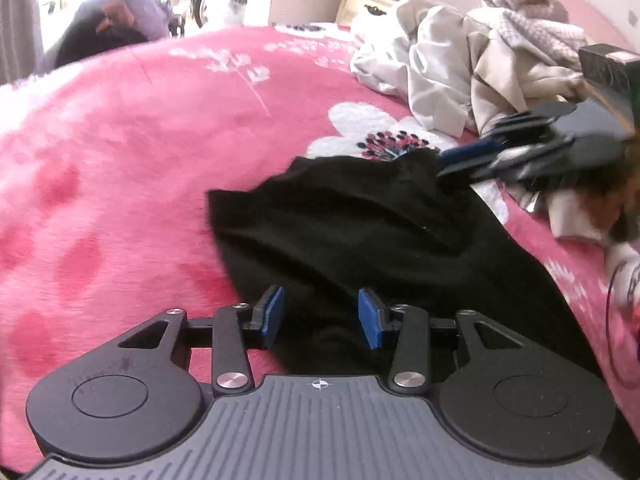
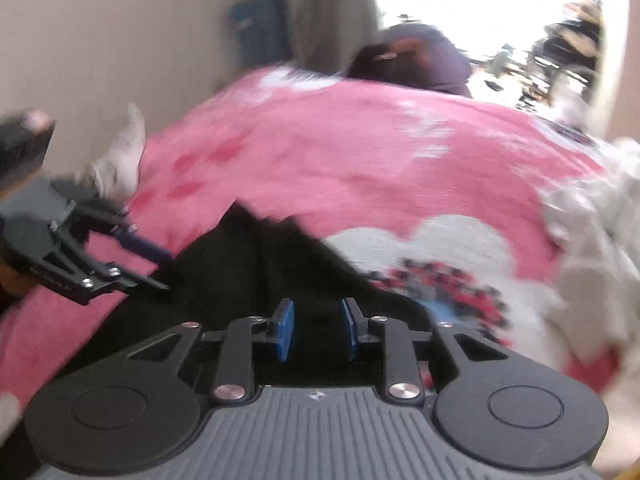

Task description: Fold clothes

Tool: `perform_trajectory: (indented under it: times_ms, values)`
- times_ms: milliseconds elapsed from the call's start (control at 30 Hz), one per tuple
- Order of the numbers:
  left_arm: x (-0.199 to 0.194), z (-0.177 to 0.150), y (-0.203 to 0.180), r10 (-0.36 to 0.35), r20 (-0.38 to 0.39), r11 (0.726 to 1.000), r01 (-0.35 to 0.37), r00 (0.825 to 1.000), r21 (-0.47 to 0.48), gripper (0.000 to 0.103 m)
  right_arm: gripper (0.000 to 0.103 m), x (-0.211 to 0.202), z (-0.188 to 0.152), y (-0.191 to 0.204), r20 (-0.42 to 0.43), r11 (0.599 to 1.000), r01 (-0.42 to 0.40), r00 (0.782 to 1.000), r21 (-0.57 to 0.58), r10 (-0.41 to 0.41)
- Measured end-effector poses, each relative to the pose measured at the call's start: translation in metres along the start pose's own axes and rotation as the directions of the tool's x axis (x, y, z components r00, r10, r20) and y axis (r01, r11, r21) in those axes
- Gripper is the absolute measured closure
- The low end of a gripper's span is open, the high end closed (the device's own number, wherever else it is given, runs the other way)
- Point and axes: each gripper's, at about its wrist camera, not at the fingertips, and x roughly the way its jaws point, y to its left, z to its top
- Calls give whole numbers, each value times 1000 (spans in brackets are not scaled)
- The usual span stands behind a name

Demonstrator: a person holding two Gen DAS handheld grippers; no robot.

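One black garment [image 1: 360, 232] lies on the pink floral blanket [image 1: 120, 152], bunched and creased, not in a neat folded shape; whether it's partway through folding or just laid down, you can't tell from this. Going left to right: plenty of bare blanket on the left, open room to spread or flip cloth that way. Your left gripper [image 1: 321, 318] sits low over the garment's near edge, blue pads well apart, nothing between them. The garment's far left corner juts out free toward the open pink. Your right gripper [image 2: 316, 330] is at the far right corner, pads at a narrower gap; whether cloth is pinched, can't tell, too blurred. Further right a pile of pale clothes [image 1: 472, 64] crowds that side, apparently unfolded, so work is likely left.
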Motion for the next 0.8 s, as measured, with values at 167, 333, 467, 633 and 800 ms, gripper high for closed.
perform_trajectory:
  times_ms: [167,333,467,633,800]
  values:
    - [-3,-2,26,39,-7,998,-39,999,-49,62,91,22,2,-6,-44,993,119,992,11,-119]
    - [-11,13,46,-44,76,978,58,996,-198,62,88,23,2,10,-13,998,58,998,-18,-58]
    - [7,6,43,14,10,987,-12,1000,-162,62,91,41,-13,7,-76,993,114,990,-28,-116]
    - [-28,11,57,46,91,967,-21,995,-254,62,86,-44,-11,-32,95,930,338,931,146,-354]
    - [-92,15,27,-14,236,949,87,972,-303,62,75,-157,-24,-11,280,934,270,901,234,-331]
